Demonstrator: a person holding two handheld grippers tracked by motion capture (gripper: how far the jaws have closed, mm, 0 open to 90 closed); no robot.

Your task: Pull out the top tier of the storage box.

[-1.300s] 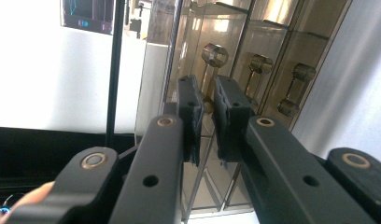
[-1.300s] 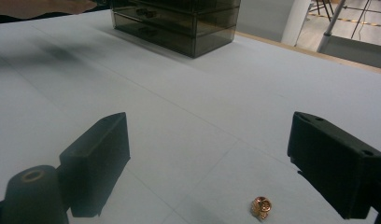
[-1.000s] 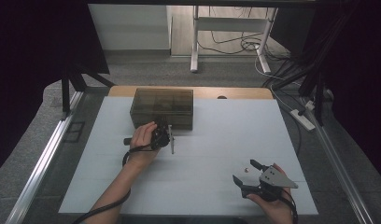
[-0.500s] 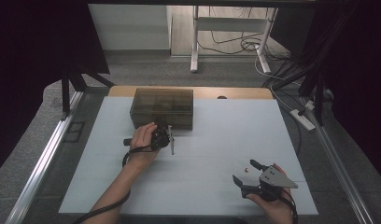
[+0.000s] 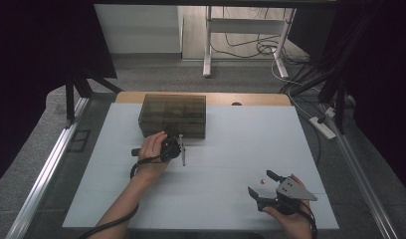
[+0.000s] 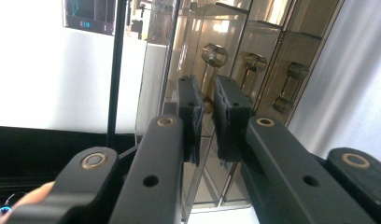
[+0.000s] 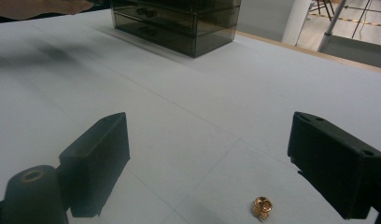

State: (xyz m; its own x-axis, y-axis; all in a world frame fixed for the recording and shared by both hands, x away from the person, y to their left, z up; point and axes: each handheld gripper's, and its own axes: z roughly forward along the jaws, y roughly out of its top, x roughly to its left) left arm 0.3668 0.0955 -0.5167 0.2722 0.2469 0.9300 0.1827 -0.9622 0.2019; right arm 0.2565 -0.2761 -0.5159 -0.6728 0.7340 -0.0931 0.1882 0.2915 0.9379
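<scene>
So we've got the left tongs (image 6: 206, 116) clenched nearly shut right up against the front of the smoky drawer box (image 5: 173, 113), which sits upper middle of the worktop (image 5: 231, 164); can't tell if they're pinching a knob (image 6: 214, 55). Our right tongs (image 5: 264, 183) hang released at lower right, a little gold ring (image 7: 262, 206) lying between the jaws.
</scene>
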